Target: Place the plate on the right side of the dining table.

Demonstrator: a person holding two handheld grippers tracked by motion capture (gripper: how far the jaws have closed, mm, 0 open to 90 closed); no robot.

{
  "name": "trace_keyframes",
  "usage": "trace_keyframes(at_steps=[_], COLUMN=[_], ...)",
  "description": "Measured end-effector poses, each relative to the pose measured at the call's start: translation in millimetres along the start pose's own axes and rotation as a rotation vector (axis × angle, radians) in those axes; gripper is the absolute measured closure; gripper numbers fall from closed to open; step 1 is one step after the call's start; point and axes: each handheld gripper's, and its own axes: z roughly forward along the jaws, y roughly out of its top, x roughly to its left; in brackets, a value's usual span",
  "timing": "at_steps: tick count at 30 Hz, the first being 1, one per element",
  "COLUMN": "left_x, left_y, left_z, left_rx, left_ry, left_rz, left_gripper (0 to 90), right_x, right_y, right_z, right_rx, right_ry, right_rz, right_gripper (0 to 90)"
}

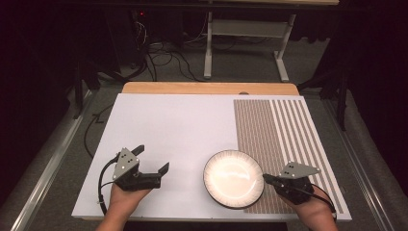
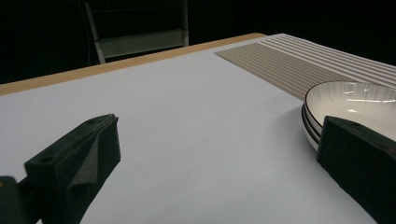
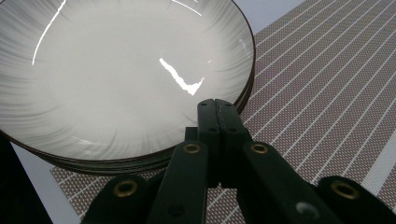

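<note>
Since the plate point(image 1: 234, 179) is smooth and can break, grab it gently by its rim. One gripper, the left gripper point(image 1: 153, 163), is wide open with nothing in it. Beside the plate, the right gripper point(image 1: 266, 178) is closed tight and holds nothing.

Glossy glazed ceramic on the plate point(image 1: 234, 178), mid-lower frame, bright glare on the smooth well, fine ribbing toward a dark rim. Woven, coarse-textured striped mat point(image 1: 284, 139) at right. Matt, smooth white sheet point(image 1: 173, 130) over the centre. Pale wood on the table edge point(image 1: 207, 88) above. Matt black plastic, brass rivets on the right gripper point(image 3: 215, 109).
</note>
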Motion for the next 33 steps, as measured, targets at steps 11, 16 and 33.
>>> trace_keyframes(at_steps=[11, 16, 33], left_x=[2.6, 0.8, -0.6], left_y=[0.0, 0.4, 3.5], left_z=[-1.4, -1.2, -7.2], left_rx=[-0.002, -0.001, -0.03], left_ry=[0.001, 0.0, -0.003], left_rz=[-0.008, -0.002, -0.006], left_gripper=[0.2, 0.2, 0.1], right_x=[1.7, 2.5, 12.3], right_y=[1.5, 1.9, 7.7], right_z=[2.3, 3.8, 12.6], right_rx=[0.003, -0.002, -0.001], right_ry=[0.008, 0.019, 0.049], right_rz=[-0.001, 0.0, -0.024], right_gripper=[90.0, 90.0, 90.0])
